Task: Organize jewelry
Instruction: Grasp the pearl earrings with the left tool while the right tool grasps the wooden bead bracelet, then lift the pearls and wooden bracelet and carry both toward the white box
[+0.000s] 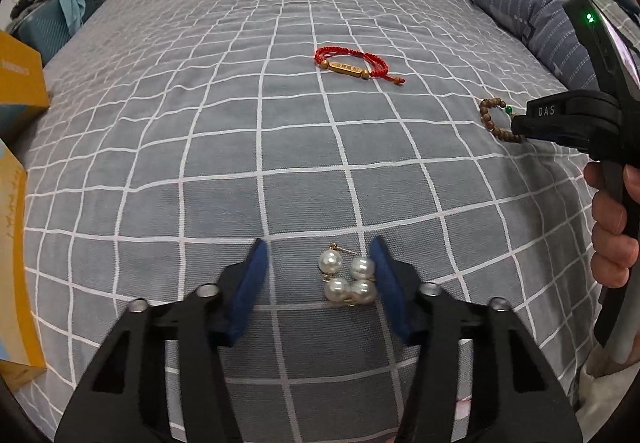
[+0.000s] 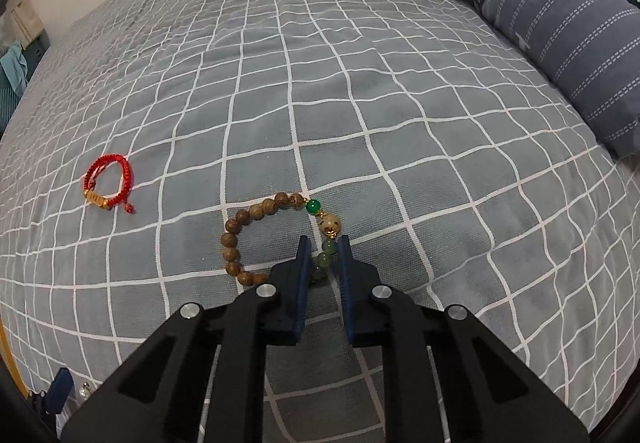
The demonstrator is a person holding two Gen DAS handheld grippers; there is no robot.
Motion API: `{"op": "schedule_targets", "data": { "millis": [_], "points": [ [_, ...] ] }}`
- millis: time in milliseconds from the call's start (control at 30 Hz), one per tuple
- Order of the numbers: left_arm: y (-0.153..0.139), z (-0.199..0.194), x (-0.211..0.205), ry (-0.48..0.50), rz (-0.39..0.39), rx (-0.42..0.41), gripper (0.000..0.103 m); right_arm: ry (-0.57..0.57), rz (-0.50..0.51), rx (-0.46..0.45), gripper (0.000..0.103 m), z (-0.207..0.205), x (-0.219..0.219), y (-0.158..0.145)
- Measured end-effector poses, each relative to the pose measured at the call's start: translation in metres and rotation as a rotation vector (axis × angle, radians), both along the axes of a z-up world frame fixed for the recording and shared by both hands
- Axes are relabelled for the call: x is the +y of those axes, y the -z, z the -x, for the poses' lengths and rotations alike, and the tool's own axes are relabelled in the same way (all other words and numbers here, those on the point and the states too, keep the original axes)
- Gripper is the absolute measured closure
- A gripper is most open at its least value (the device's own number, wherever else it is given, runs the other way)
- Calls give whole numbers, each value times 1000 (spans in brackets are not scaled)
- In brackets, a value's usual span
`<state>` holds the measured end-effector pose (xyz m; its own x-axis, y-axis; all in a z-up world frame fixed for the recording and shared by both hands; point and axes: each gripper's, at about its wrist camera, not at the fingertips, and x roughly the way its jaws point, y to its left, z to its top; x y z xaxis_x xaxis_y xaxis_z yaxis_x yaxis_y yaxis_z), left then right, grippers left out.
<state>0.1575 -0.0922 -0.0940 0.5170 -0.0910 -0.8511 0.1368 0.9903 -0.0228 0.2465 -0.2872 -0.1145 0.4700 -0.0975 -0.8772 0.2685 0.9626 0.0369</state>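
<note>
Four pearls [image 1: 347, 279] lie between the left gripper's [image 1: 320, 263] spread jaws; right gripper [image 2: 323, 251] seemingly pinches one bead bracelet [image 2: 256, 239].

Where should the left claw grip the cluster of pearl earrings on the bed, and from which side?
Across the four white pearls as a bunch, from above with the left claw straddling them. They lie flat, clustered off-centre beside its right finger, so shift right first; the gold hooks look too thin.
</note>
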Motion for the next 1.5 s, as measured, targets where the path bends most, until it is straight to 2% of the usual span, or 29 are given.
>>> {"op": "schedule_targets", "data": {
  "millis": [100,500,1100,1500],
  "points": [
    [-2,1,2,5,3,-4,78,3,-7,-10,94,1,-2,-2],
    [-9,4,4,23,35,-10,79,19,-7,-41,95,5,-5,-13],
    [-27,13,13,15,39,-42,78,8,11,-101,95,22,4,-38],
    [-48,26,21,10,43,-79,78,-56,-3,-186,95,46,23,-75]
  ]
}}
